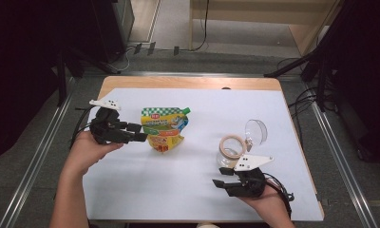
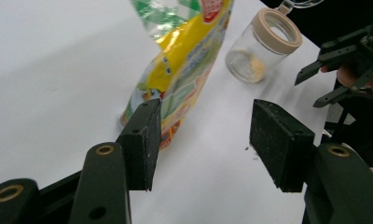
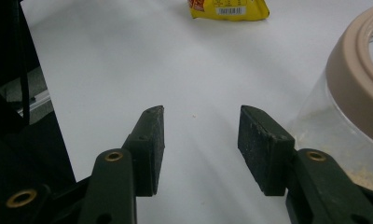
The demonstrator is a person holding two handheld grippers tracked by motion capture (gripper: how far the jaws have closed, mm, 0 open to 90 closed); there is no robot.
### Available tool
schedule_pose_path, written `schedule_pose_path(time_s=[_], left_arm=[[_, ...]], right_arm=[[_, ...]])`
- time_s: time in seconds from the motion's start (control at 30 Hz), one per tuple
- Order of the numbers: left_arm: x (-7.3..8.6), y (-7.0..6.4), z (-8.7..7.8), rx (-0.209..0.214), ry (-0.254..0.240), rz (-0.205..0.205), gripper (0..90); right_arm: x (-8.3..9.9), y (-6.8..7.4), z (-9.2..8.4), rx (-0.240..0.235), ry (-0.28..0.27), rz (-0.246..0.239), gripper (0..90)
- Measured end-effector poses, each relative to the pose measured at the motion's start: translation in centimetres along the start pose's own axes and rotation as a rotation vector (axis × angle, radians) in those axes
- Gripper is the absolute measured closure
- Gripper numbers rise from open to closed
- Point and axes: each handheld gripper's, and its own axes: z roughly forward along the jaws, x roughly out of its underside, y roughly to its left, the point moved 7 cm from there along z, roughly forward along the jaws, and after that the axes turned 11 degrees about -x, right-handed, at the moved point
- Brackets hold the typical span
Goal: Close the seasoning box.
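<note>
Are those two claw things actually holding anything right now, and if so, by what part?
Nothing is held. The left gripper stands open beside the pouch, with bare table between its jaws. The right gripper is open too, next to the jar.

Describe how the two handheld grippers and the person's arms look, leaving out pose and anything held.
Both the left gripper and the right gripper are black, each with two flat rectangular jaws with brass-coloured rivets. A pale three-cornered plate with dark dots tops each. Black cables trail from both. The forearms are bare, no sleeves showing.
</note>
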Motion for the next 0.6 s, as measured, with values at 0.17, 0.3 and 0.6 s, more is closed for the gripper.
schedule_pose_path(time_s=[0.17, 0.3, 0.6], left_arm=[[0.0, 0.6, 0.3, -0.034, -0.004, -0.001, 44.6], [-0.8, 0.4, 1.4, -0.059, -0.029, 0.021, 45.3], [-1.8, 0.0, 3.9, -0.025, -0.007, 0.031, 53.3]], right_arm=[[0.0, 0.0, 0.1, -0.001, 0.003, -0.002, 52.4], [0.1, 0.0, 0.4, -0.003, 0.012, -0.002, 52.5], [0.1, 0.1, 0.8, -0.009, 0.015, -0.006, 52.4]])
